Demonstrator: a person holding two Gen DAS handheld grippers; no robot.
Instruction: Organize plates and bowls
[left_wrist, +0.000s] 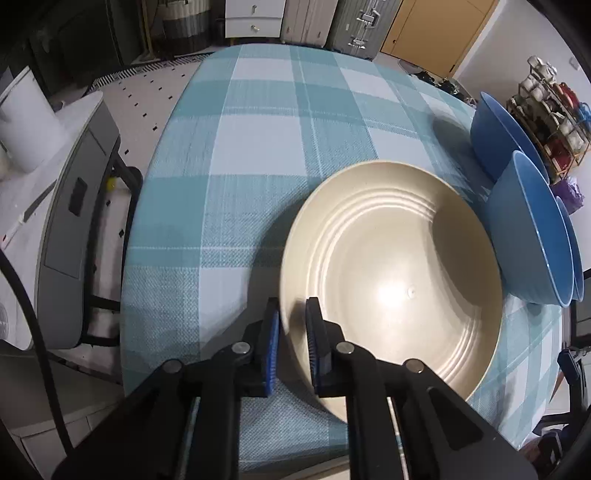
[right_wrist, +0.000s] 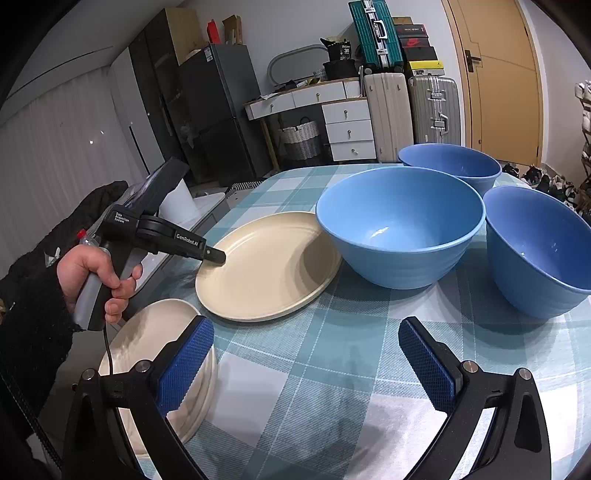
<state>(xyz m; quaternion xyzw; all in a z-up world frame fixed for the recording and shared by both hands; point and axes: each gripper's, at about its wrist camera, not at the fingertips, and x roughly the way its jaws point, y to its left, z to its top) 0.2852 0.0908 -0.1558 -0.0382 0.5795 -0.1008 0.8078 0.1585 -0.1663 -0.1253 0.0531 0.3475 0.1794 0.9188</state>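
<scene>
On the checked tablecloth (right_wrist: 332, 369): left gripper (left_wrist: 291, 332) clamped on near rim of cream plate (left_wrist: 399, 280), beside three blue bowls (right_wrist: 400, 229). Right gripper (right_wrist: 306, 365) jaws wide apart, empty, next to plate stack (right_wrist: 147, 332) at table edge.

Your left gripper (right_wrist: 218, 256) clamps the cream plate's (right_wrist: 269, 266) near rim on the checked tablecloth (right_wrist: 314, 369), three blue bowls (right_wrist: 400, 236) alongside, your right gripper (right_wrist: 306, 354) spread wide.
</scene>
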